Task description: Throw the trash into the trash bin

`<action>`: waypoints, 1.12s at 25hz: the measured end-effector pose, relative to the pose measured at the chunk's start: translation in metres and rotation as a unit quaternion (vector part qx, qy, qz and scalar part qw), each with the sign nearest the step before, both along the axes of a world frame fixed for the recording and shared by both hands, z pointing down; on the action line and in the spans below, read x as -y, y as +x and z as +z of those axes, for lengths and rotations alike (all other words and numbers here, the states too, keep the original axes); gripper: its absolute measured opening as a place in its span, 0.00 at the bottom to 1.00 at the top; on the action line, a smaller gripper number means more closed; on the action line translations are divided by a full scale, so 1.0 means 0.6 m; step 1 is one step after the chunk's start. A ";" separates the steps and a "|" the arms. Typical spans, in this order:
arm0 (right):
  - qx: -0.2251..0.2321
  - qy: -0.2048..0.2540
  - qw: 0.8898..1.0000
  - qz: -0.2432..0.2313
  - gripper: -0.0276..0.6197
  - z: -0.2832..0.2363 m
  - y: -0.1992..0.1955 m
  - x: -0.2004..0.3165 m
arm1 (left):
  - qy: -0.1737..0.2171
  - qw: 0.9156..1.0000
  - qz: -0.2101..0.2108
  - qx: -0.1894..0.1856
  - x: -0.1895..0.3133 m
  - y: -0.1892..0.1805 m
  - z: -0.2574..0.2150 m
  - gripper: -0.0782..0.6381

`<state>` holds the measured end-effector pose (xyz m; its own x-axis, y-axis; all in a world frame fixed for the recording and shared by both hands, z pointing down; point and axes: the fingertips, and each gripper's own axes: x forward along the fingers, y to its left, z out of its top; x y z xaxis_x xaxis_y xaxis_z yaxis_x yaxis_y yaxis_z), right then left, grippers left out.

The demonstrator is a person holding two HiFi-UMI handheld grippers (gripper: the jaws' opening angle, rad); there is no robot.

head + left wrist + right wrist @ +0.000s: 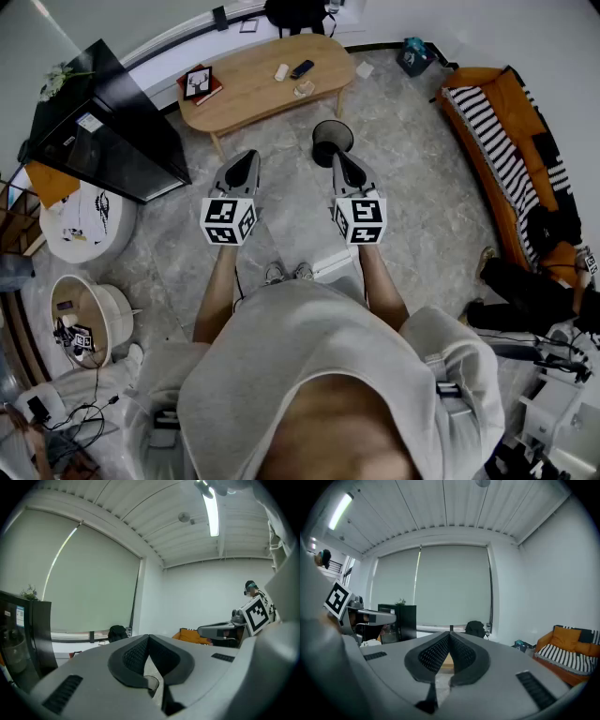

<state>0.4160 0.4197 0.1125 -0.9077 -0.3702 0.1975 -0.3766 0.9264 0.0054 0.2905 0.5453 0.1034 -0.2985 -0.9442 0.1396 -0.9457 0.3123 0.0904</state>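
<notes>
Although the left gripper (248, 158) and the right gripper (340, 159) are both closed on nothing just short of the trash bin (328, 136), no trash is carried. A crumpled scrap (304, 89) is seen on the table (244, 89) beyond the bin, so the task is judged barely begun.

Grey stone-tiled floor (412, 187) carrying a low oval wooden worktop (248, 94). At the worktop's left end lies a framed picture (198, 82). Towards its right end lie a small white object (281, 71) and a dark handset (302, 67), with a small pale item (304, 89) near the front edge. On the floor, just beyond the worktop's front right edge, stands a black trash bin (332, 139). A white scrap (365, 68) lies off the right end. A black cabinet (103, 131) stands at the floor's left edge and an orange sofa (497, 141) at its right edge.
</notes>
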 end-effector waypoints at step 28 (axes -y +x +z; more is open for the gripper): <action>0.004 -0.003 0.999 -0.033 0.09 0.017 0.037 0.022 | -0.008 1.000 -0.028 -0.003 0.024 0.063 0.018 0.13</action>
